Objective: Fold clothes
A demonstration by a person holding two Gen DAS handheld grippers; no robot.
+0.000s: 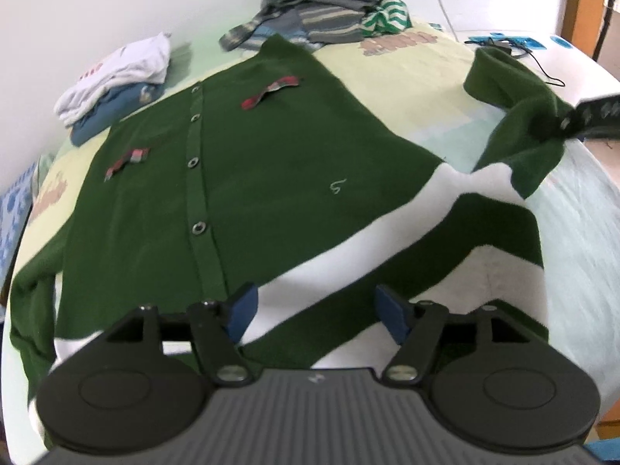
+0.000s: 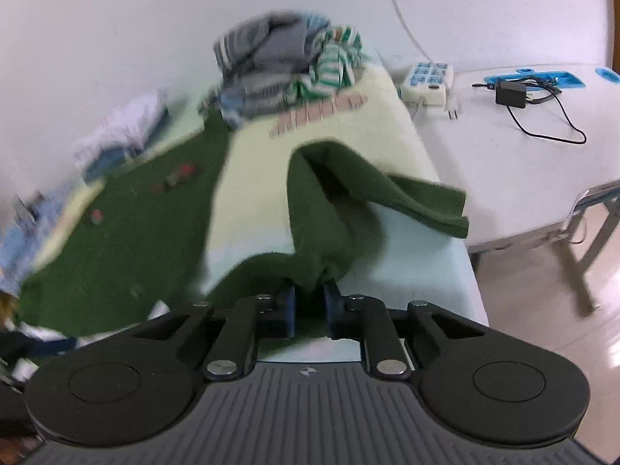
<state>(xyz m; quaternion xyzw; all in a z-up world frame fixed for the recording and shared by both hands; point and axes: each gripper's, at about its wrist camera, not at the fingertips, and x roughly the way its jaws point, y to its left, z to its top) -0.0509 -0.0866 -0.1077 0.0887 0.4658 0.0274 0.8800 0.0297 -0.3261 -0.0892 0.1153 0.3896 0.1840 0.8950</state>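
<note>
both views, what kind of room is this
Probably a bedroom or home room: a bed-like surface under a printed sheet, piles of clothes against the wall, and a side table with a power strip.

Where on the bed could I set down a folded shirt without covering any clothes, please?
Bare bedding lies between the green cardigan and its lifted sleeve, held by the right gripper. The far end is crowded: unfolded pile, folded stack.
</note>
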